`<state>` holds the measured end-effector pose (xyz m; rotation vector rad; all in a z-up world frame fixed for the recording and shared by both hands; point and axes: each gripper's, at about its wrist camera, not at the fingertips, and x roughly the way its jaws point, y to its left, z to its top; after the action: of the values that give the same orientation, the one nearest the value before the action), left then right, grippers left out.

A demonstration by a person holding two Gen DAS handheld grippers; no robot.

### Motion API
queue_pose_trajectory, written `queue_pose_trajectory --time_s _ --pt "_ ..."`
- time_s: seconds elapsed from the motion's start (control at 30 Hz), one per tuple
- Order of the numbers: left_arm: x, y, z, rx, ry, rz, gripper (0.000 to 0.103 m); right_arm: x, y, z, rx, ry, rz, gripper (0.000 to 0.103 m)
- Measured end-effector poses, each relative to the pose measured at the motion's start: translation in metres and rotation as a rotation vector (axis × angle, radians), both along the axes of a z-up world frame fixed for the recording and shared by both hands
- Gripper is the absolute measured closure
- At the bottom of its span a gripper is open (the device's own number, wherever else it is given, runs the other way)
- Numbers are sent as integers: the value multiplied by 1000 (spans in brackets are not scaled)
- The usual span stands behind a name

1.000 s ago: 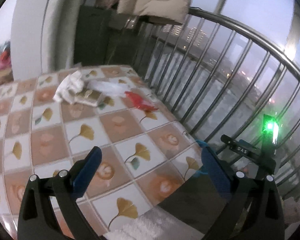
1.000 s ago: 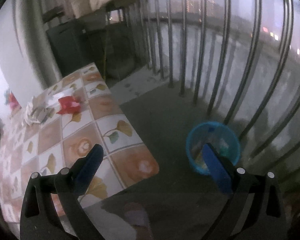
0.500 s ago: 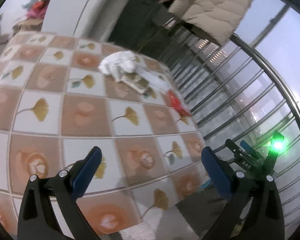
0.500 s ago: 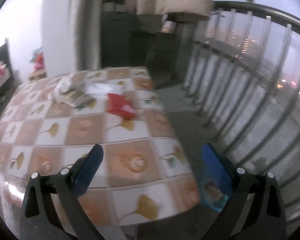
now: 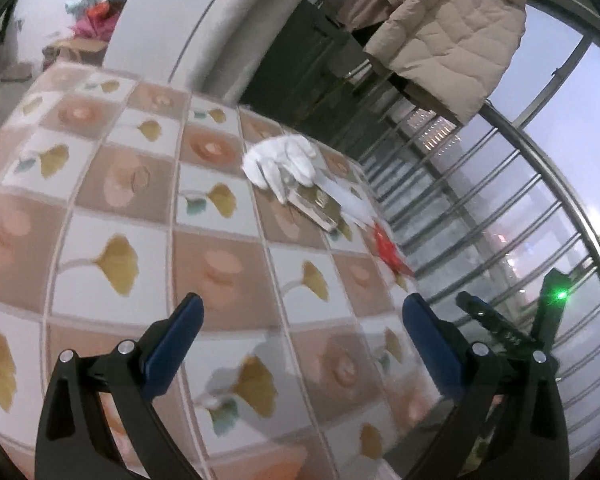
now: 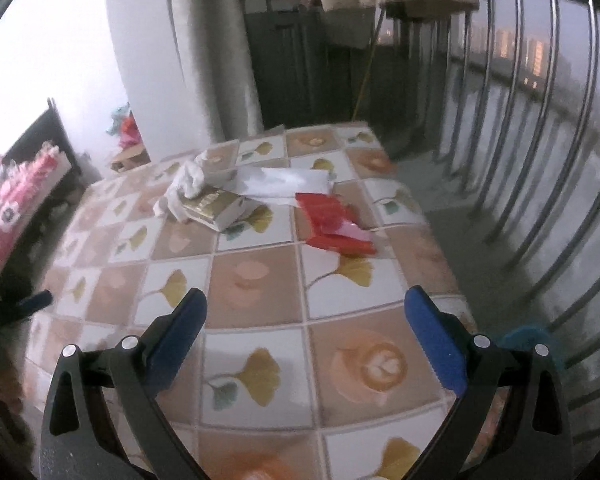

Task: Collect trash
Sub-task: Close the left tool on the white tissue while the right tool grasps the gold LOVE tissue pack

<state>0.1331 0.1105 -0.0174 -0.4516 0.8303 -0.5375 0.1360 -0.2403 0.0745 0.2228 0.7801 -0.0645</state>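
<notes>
Trash lies in a cluster at the far side of the tiled table point(image 6: 256, 280): a red wrapper point(image 6: 332, 220), a gold and white box point(image 6: 216, 206), a crumpled white tissue point(image 6: 184, 184) and a flat white wrapper point(image 6: 284, 178). The left wrist view shows the same tissue point(image 5: 280, 160), box point(image 5: 316, 202) and red wrapper point(image 5: 388, 248). My right gripper point(image 6: 304, 320) hovers open over the table's near part, short of the trash. Nothing sits between the fingers of my open left gripper point(image 5: 300, 328), which hangs above the table point(image 5: 220, 264).
A metal railing point(image 6: 512, 128) runs along the right. The rim of a blue bin point(image 6: 528, 338) shows on the floor by the table's right corner. A beige jacket point(image 5: 452, 36) hangs above a dark cabinet point(image 6: 300, 60). A pink patterned item point(image 6: 16, 196) lies at left.
Both grippers swung from the floor and railing side toward the table. The right view left the blue bin and now faces the trash. Both stay open and empty.
</notes>
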Motion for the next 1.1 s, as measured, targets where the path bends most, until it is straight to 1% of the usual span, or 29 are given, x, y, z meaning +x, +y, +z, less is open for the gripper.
queue_pose_trajectory --time_s 0.1,0.2,0.27,0.3,0.33,0.4,0.47,0.5,0.53,0.6,0.7,0.77,0.8,0.83,0.87,0.9,0.93,0.97,1.0,1.03,1.07,1.1 --pt "16 -7 -1 77 -29 13 6 24 -1 -2 68 26 16 8" --pt "40 -15 0 144 -60 11 6 42 -4 -4 149 48 18 8" --pt "58 -19 2 174 -79 17 6 55 -4 -6 225 54 39 10" --pt "68 -21 3 184 -92 19 6 63 -1 -7 248 54 59 13" --pt "77 -23 4 194 -101 21 6 71 3 -9 253 56 83 13" --pt "99 -29 5 216 -123 22 6 86 12 -11 241 64 129 13" --pt "129 -37 3 235 -112 20 6 106 28 -16 220 80 206 13" --pt "142 -39 2 231 -105 16 6 117 37 -18 205 86 247 13" --pt "158 -42 -1 224 -90 10 6 123 43 -19 190 85 272 13" --pt "184 -47 -9 204 -45 -8 6 142 62 -20 126 59 344 13" --pt "222 -58 -25 166 58 -56 6 166 78 -27 60 39 405 13" --pt "239 -68 -34 171 100 -79 6 188 83 -38 41 59 414 14" --pt "244 -72 -36 178 102 -83 6 198 84 -44 34 72 411 15" --pt "249 -79 -39 207 95 -87 6 203 84 -47 32 79 416 16" --pt "252 -84 -40 227 85 -95 14 210 86 -52 29 91 424 16" --pt "253 -88 -41 245 77 -103 18 214 87 -56 23 104 427 19" --pt "254 -94 -43 277 72 -110 25 217 88 -60 18 122 431 22" --pt "254 -97 -46 304 75 -112 35 218 89 -64 20 141 439 23" --pt "255 -100 -48 322 80 -112 38 217 90 -66 31 152 446 27" --pt "254 -102 -50 337 80 -102 45 215 91 -66 28 160 447 32" --pt "253 -103 -50 343 70 -96 53 212 92 -67 13 166 445 35" --pt "251 -103 -50 347 66 -100 58 209 93 -68 -8 164 441 39"
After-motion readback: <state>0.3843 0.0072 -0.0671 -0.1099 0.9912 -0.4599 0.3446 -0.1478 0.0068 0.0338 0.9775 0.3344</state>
